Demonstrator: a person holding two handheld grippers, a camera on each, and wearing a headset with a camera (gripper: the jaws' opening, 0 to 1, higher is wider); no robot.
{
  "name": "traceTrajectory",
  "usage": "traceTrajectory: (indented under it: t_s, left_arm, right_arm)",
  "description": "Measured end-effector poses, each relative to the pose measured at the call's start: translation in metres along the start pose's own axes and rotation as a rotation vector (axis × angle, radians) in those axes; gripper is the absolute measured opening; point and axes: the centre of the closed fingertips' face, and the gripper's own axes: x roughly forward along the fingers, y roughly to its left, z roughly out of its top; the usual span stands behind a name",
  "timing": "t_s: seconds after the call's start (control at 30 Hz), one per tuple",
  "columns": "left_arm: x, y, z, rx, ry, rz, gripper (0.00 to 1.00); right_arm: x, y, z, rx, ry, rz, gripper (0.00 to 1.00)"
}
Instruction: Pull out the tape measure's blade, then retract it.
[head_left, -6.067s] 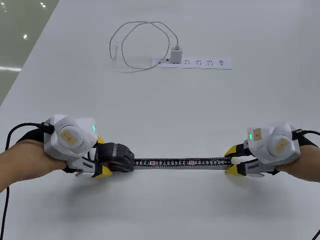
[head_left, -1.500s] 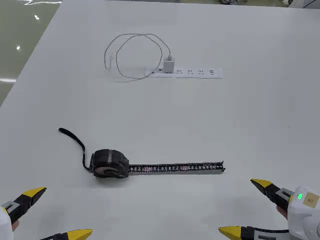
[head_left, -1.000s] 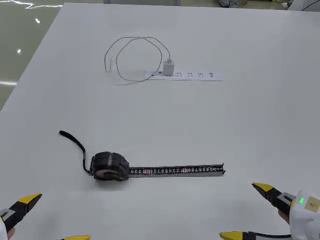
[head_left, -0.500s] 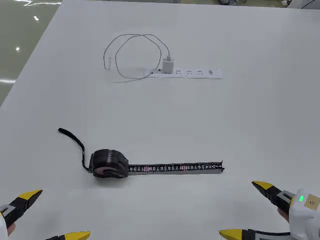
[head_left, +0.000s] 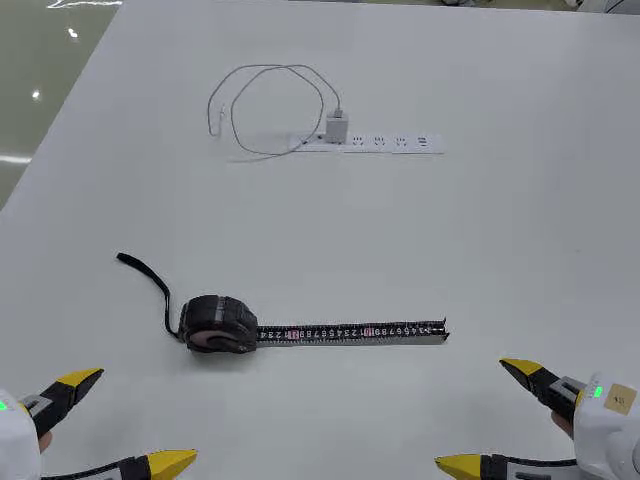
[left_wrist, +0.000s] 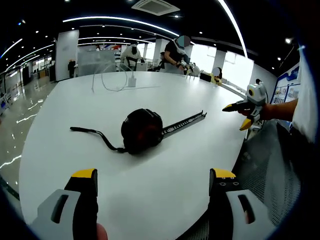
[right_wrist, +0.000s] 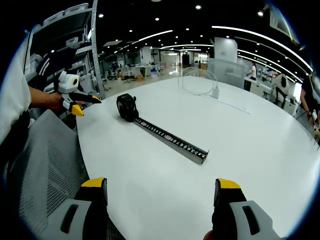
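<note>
The big white bench (head_left: 500, 230) holds all the things. The left tongs (head_left: 130, 419) hang over the near edge of the bench on the left side. Their jaws are wide apart and they hold nothing. The right tongs (head_left: 488, 415) hang over the near edge on the right side. Their jaws are wide apart too, with nothing in them. The tape measure (head_left: 215, 325) lies flat on the bench, close to the near edge. It sits a little farther from the person than both tongs and touches neither one. Its dark round case is nearer the left tongs. Its blade (head_left: 350, 332) is pulled out and lies straight on the bench, pointing to the right edge. The tip of the blade is nearer the right tongs, but apart from them. A white power strip (head_left: 385, 143) lies well away, toward the far edge. A thin white cable (head_left: 275, 67) makes loops beside it. A black strap (head_left: 148, 280) curls out from the case toward the left edge. A small white charger (head_left: 336, 129) is plugged into the left end of the strip.
</note>
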Motion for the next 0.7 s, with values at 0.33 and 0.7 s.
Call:
traceTrajectory:
  t_s: [0.33, 0.7]
  left_arm:
    - [0.001, 0.002, 0.002, 0.000, -0.003, 0.004, 0.90]
    - [0.013, -0.001, 0.011, -0.006, -0.008, 0.006, 0.91]
  right_arm:
    - [0.001, 0.000, 0.001, -0.004, 0.002, 0.003, 0.86]
    - [0.005, -0.006, 0.004, -0.024, 0.010, 0.014, 0.86]
